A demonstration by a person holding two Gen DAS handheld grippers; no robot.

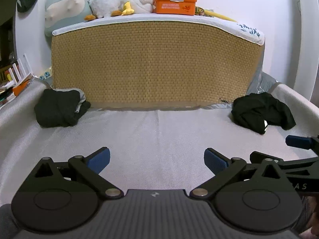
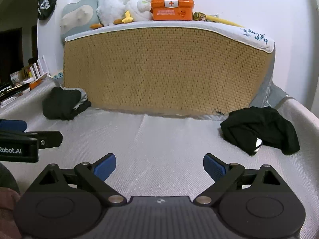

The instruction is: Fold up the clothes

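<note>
Grey bed [image 1: 155, 131]: two dark clothes heaps [image 1: 59, 107] [image 1: 261, 111], perhaps folded.

left wrist: low, facing woven mat [image 1: 155, 63] | right wrist: alongside, same view

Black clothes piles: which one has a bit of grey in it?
The left pile, by the woven panel's left corner, has grey cloth tucked into it. The right pile is black with only a small white spot.

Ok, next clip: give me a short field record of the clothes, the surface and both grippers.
surface: grey mattress
left pile: dark clothes with grey piece, bunched by the woven panel
right pile: black garment, crumpled, unfolded
left gripper: open, empty
right gripper: open, empty
on ledge: orange first-aid box, plush toys
</note>
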